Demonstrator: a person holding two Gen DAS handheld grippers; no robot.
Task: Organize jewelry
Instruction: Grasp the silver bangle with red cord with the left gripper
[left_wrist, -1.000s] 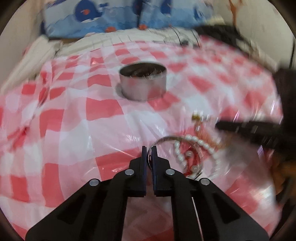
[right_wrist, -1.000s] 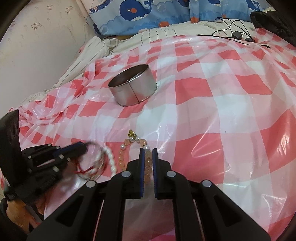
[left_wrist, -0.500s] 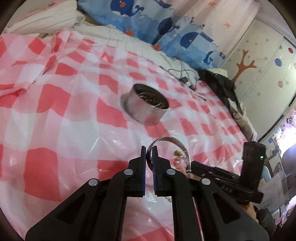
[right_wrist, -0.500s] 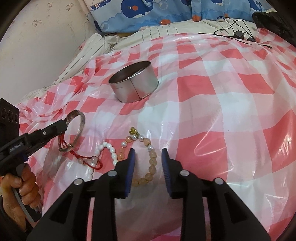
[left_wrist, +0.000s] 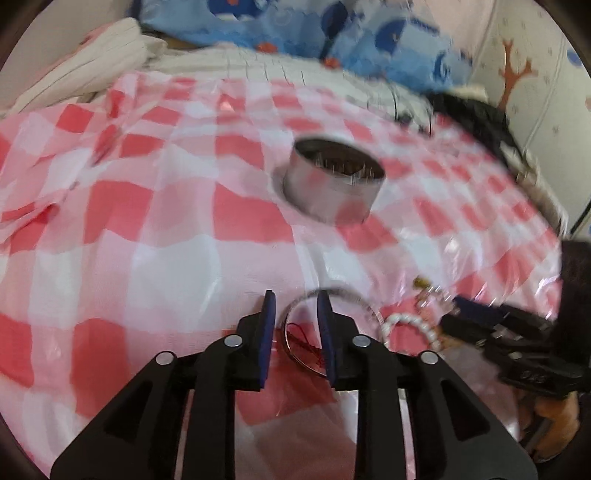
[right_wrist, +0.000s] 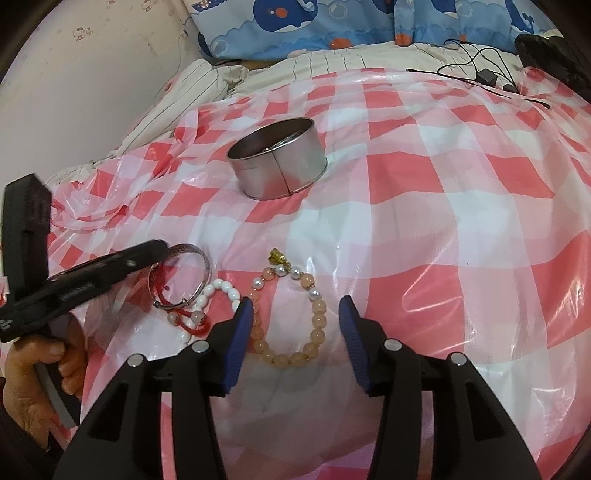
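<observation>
now both claws gape over a thin silver bangle (right_wrist: 180, 275) and round peach beads (right_wrist: 318, 325).

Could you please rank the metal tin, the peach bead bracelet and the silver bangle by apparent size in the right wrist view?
1. Metal tin
2. Peach bead bracelet
3. Silver bangle

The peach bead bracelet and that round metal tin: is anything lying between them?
Only bare checkered cloth between peach bead bracelet and tin, per right wrist view.
</observation>
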